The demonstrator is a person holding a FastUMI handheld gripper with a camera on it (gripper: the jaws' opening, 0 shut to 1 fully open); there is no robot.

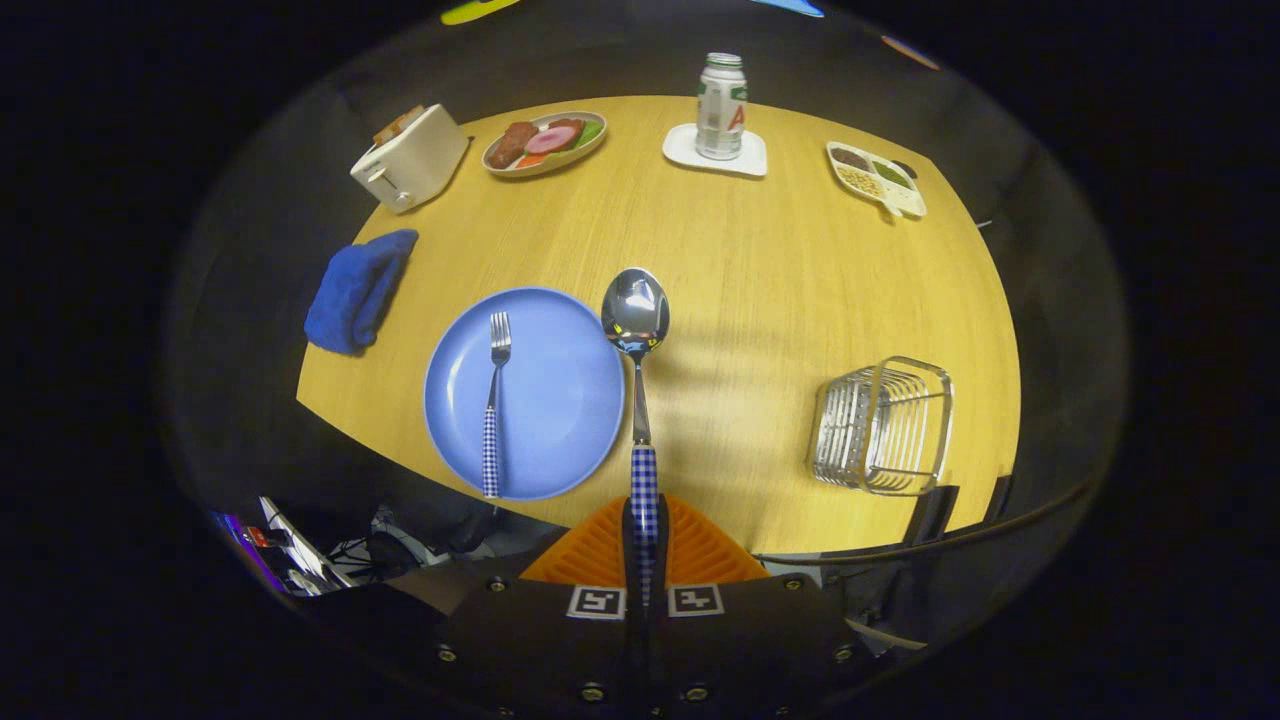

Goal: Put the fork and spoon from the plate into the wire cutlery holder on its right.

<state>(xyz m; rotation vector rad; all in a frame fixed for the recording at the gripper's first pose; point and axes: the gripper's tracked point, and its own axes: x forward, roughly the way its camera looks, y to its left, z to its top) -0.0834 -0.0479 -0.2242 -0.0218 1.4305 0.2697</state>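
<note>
Gripper [645,530] clamps spoon [636,330] above wooden table [780,300] — fork [493,400] on plate [560,400].

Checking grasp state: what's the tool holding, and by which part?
The tool is shut on the spoon, gripping its checked handle end; the bowl points ahead, beside the plate.

Your one camera rides on the gripper [645,545], looking forward along its fingers [600,550] and down at the desk [760,290] from well above. You see nearly the whole desktop: the plate [560,400] lies just ahead of the fingers, the wire cutlery holder [882,425] off to its right, and the can [721,106] at the far edge.
</note>
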